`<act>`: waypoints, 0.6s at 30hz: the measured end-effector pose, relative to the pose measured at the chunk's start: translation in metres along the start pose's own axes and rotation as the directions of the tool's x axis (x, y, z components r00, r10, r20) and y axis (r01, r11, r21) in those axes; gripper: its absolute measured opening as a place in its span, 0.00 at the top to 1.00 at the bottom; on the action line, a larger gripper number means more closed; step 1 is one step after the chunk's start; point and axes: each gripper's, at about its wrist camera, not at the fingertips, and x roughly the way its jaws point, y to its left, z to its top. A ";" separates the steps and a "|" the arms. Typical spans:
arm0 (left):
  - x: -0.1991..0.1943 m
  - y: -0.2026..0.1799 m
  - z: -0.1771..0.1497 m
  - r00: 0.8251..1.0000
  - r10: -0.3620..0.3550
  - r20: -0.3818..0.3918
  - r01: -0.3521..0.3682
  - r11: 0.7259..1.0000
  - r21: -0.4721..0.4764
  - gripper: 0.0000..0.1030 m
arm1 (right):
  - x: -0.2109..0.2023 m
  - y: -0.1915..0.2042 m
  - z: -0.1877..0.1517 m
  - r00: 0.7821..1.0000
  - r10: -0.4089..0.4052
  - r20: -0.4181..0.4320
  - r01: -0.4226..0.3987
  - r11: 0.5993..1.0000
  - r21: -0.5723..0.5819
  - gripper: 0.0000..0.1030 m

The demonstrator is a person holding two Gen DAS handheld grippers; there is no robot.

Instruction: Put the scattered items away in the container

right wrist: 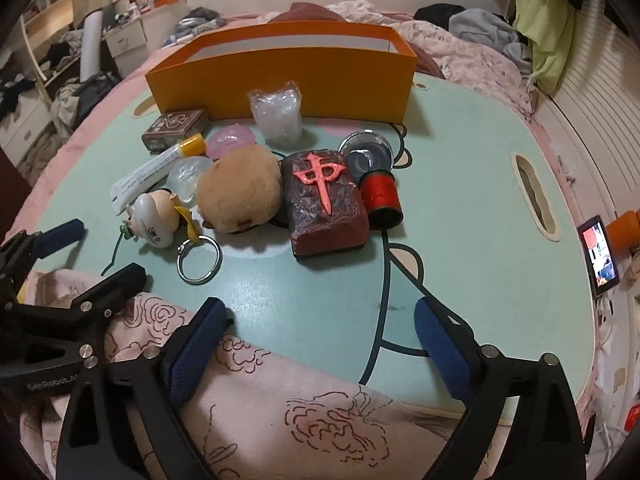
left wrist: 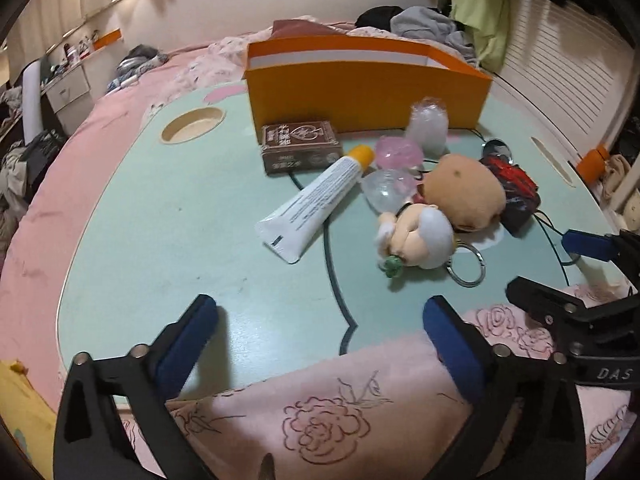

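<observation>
Mint table (right wrist: pixel 460 184), orange container (right wrist: pixel 280 76) behind clutter, left gripper (left wrist: pixel 320 328) and right gripper (right wrist: pixel 320 328) fingers spread wide, empty.

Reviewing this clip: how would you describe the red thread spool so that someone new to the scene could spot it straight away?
Find the orange box at the far side of the mint-green table. In front of its right end, the red thread spool stands beside a dark red block. It is the only upright cylinder wound in bright red.

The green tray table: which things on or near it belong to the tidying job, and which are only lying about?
For the job: orange cardboard box; brown card pack; white tube with yellow cap; tan plush toy; dark red mahjong-tile cushion; red thread spool.

Lying about: phone with lit screen; grey clothes heap; pink rose-print blanket.
</observation>
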 end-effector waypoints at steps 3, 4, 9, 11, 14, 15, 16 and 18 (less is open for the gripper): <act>-0.001 0.002 0.001 1.000 0.001 0.001 -0.001 1.000 0.003 0.00 | 0.001 0.000 -0.001 1.000 0.007 -0.007 -0.007 1.000 -0.005 0.03; 0.000 0.003 0.002 1.000 0.000 -0.003 0.000 1.000 0.004 0.00 | 0.002 -0.001 -0.001 1.000 0.005 -0.012 -0.005 1.000 -0.001 0.01; 0.000 -0.003 0.000 1.000 -0.002 -0.009 0.002 1.000 0.009 0.00 | 0.005 -0.001 0.000 1.000 0.006 -0.022 -0.006 1.000 -0.004 0.00; 0.001 -0.002 0.000 1.000 -0.006 -0.012 0.006 1.000 0.012 0.00 | 0.005 0.000 0.001 1.000 0.004 -0.025 -0.004 1.000 -0.007 0.00; 0.001 -0.002 0.000 1.000 -0.008 -0.011 0.008 1.000 0.014 0.00 | 0.005 0.002 0.001 1.000 0.004 -0.029 -0.004 1.000 -0.012 0.00; 0.001 -0.003 0.001 1.000 -0.008 -0.011 0.008 1.000 0.014 0.00 | 0.005 0.002 0.001 1.000 0.004 -0.029 -0.004 1.000 -0.012 0.00; 0.001 -0.003 0.000 1.000 -0.008 -0.009 0.008 1.000 0.013 0.00 | 0.005 0.001 0.001 1.000 0.004 -0.030 -0.004 1.000 -0.012 0.00; 0.001 -0.002 -0.001 1.000 -0.008 -0.005 0.008 1.000 0.014 0.00 | 0.005 0.002 0.001 1.000 0.004 -0.027 -0.004 1.000 -0.012 0.00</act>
